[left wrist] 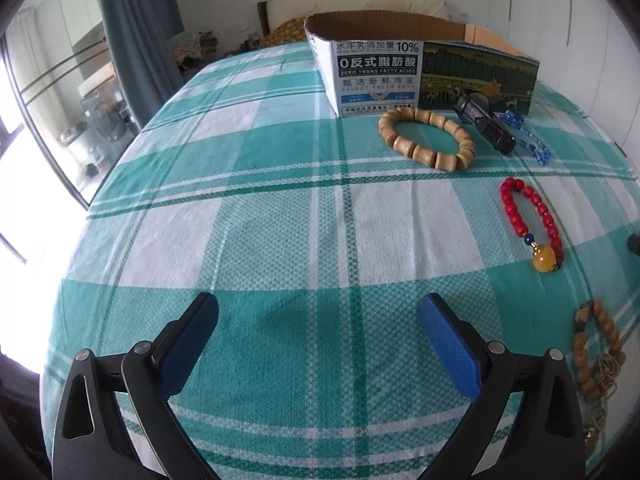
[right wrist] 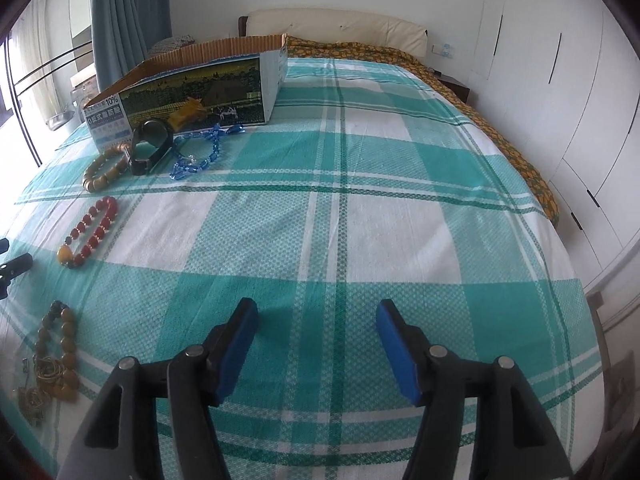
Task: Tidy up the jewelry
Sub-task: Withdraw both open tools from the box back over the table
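Observation:
Jewelry lies on a green-and-white checked bed sheet. A tan wooden bead bracelet, a black watch and a blue crystal string lie in front of an open cardboard box. A red bead bracelet with an amber bead lies nearer. A brown bead bracelet with a tassel lies nearest. My left gripper is open and empty over bare sheet. My right gripper is open and empty, right of the jewelry.
A headboard and pillow stand at the far end of the bed. White wardrobe doors run along the right. A blue curtain and window are at the left. The left gripper's tip shows at the right wrist view's left edge.

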The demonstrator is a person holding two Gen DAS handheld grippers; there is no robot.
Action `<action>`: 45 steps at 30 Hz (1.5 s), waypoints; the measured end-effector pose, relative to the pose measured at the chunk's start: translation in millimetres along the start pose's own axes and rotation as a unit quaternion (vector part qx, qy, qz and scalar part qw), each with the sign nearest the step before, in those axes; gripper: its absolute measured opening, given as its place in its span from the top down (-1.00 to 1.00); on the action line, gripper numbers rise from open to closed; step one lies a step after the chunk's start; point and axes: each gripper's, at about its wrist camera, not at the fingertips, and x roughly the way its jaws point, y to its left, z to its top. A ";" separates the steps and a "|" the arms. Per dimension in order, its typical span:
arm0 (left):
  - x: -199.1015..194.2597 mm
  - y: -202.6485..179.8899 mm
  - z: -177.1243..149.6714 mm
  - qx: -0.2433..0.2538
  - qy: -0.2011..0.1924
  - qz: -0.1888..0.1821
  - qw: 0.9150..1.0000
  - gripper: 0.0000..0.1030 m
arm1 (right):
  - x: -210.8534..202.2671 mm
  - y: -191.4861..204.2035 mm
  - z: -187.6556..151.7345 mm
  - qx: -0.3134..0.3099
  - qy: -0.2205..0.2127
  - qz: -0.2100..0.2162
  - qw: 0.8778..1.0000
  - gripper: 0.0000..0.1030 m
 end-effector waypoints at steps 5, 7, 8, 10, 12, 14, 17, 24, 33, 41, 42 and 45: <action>11.5 10.4 3.7 -0.037 0.015 -0.037 0.998 -0.99 | 3.2 -3.7 -0.6 0.016 -0.006 -0.003 1.000 -0.49; 10.7 9.5 2.2 -0.035 0.014 -0.034 0.999 -0.99 | 3.4 -4.0 -0.3 0.016 -0.006 -0.003 1.000 -0.51; 10.6 9.4 1.9 -0.036 0.014 -0.034 0.999 -0.99 | 3.5 -3.9 -0.4 0.016 -0.006 -0.004 1.000 -0.51; 10.8 9.0 1.8 -0.036 0.014 -0.034 0.999 -0.99 | 3.7 -4.3 -0.5 0.017 -0.006 -0.003 1.000 -0.51; 10.6 9.6 1.9 -0.036 0.014 -0.034 0.999 -0.99 | 4.1 -4.1 -0.1 0.017 -0.006 -0.004 1.000 -0.52; 10.6 9.6 1.6 -0.037 0.014 -0.034 0.999 -0.99 | 4.8 -4.6 0.0 0.019 -0.005 -0.006 1.000 -0.55; 11.5 8.6 2.1 -0.037 0.014 -0.034 0.999 -0.99 | 5.4 -5.7 -0.4 0.023 -0.004 -0.006 1.000 -0.58; 12.1 8.7 2.2 -0.041 0.015 -0.033 0.998 -0.99 | 5.7 -5.6 0.2 0.023 -0.004 -0.007 1.000 -0.60; 11.5 8.4 0.9 -0.041 0.015 -0.034 0.998 -0.99 | 6.7 -4.7 0.4 0.025 -0.003 -0.010 1.000 -0.63; 11.1 9.9 1.7 -0.032 0.018 -0.041 0.998 -0.99 | 6.9 -4.0 2.2 0.020 -0.001 -0.007 1.000 -0.64; 10.9 10.3 1.8 -0.032 0.019 -0.042 0.998 -0.99 | 6.8 -4.7 2.7 0.019 0.002 -0.004 1.000 -0.64; 10.4 10.4 1.7 -0.030 0.019 -0.045 0.998 -0.99 | 2.6 -4.8 1.1 0.024 0.003 0.000 1.000 -0.64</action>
